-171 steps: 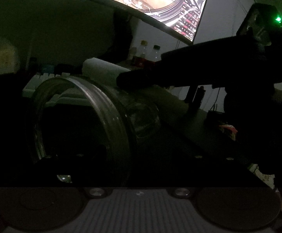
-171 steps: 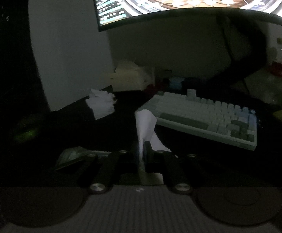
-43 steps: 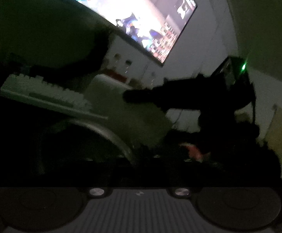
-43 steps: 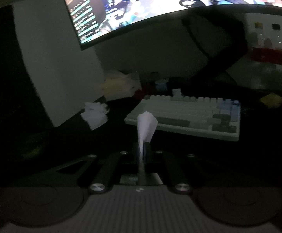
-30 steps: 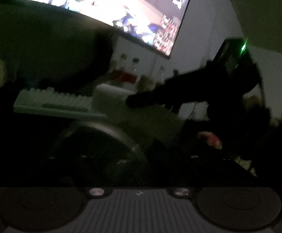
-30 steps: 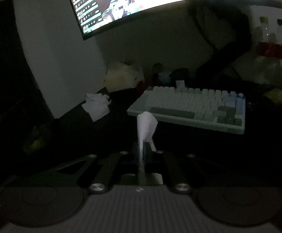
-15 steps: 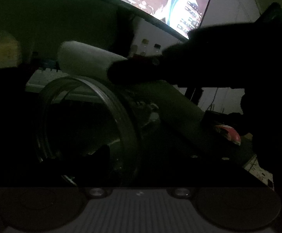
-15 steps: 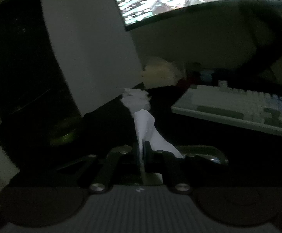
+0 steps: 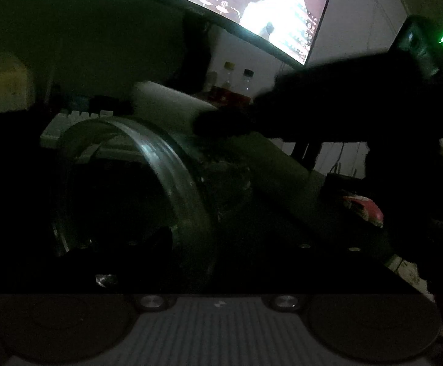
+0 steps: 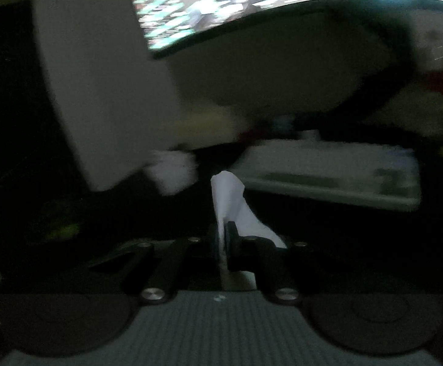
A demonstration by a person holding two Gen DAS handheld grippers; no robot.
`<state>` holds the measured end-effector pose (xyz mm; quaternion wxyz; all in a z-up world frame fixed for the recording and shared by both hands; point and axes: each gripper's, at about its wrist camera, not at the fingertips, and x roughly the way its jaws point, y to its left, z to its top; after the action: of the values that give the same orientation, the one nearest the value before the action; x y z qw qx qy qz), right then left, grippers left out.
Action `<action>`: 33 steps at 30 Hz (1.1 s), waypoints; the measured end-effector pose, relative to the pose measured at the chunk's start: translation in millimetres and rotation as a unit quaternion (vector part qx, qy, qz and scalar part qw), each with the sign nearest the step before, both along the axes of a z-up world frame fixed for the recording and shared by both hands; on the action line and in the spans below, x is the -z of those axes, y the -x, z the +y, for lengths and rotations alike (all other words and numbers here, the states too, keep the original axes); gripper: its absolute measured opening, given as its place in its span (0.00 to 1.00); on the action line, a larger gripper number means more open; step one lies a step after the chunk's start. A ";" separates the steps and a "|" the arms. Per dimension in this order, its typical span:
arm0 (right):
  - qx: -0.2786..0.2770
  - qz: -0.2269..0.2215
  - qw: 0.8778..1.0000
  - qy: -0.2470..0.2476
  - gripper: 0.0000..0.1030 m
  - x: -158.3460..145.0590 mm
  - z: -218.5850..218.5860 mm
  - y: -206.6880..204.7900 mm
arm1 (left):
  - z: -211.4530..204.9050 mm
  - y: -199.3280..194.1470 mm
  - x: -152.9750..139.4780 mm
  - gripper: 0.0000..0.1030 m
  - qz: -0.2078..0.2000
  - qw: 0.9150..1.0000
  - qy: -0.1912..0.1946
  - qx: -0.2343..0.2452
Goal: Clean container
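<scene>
Two dim wrist views, glass container (image 9: pixel 148 189) as landmark.

Left wrist: container lying on its side right in front of the camera, mouth turned left; left tool's own fingers lost in the dark beneath it, so cannot tell their spread or grip. Above and right of container, right tool (image 9: pixel 218 123) reaching in, white tissue (image 9: pixel 166 100) at its tip over the rim. Behind container, keyboard (image 9: pixel 72 119) and lit monitor (image 9: pixel 252 3).
Right wrist, blurred: right tool (image 10: pixel 222 238) pinched tight on tissue (image 10: pixel 227 192); keyboard (image 10: pixel 328 180) beyond; container out of view.
</scene>
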<state>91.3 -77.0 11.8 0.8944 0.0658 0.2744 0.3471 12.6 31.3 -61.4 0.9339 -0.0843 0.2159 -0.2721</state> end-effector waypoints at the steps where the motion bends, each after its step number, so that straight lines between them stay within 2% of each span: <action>1: -0.011 -0.002 1.000 0.001 0.07 -1.0 5.0 2.4 | -0.4 -0.1 0.1 0.63 0.000 1.000 0.000 0.000; 5: -0.019 -0.015 1.000 0.016 0.07 -2.1 11.1 5.1 | -0.7 1.0 1.2 0.63 -0.001 1.000 -0.001 0.003; 16: -0.001 -0.012 1.000 0.018 0.07 -1.3 3.7 4.4 | -4.6 7.8 3.5 0.63 -0.004 1.000 -0.005 0.005; 22: 0.005 -0.014 1.000 0.023 0.07 -0.5 1.6 3.8 | -0.5 -4.8 5.7 0.63 -0.005 1.000 -0.006 0.008; 25: 0.033 -0.025 0.998 0.041 0.06 1.9 -7.2 1.2 | -1.1 -5.0 6.5 0.63 -0.006 1.000 -0.009 0.009; 29: 0.075 -0.013 0.996 0.052 0.07 2.7 -17.1 -5.6 | -1.4 -6.0 7.5 0.63 -0.007 1.000 -0.009 0.008; 33: 0.027 -0.036 0.998 0.051 0.07 -1.1 5.5 11.3 | -1.7 -6.9 7.5 0.63 -0.006 1.000 -0.007 0.007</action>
<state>80.0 -71.5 12.9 0.9149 0.0147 0.2577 0.3105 19.5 29.6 -68.9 0.9338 -0.0742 0.2133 -0.2776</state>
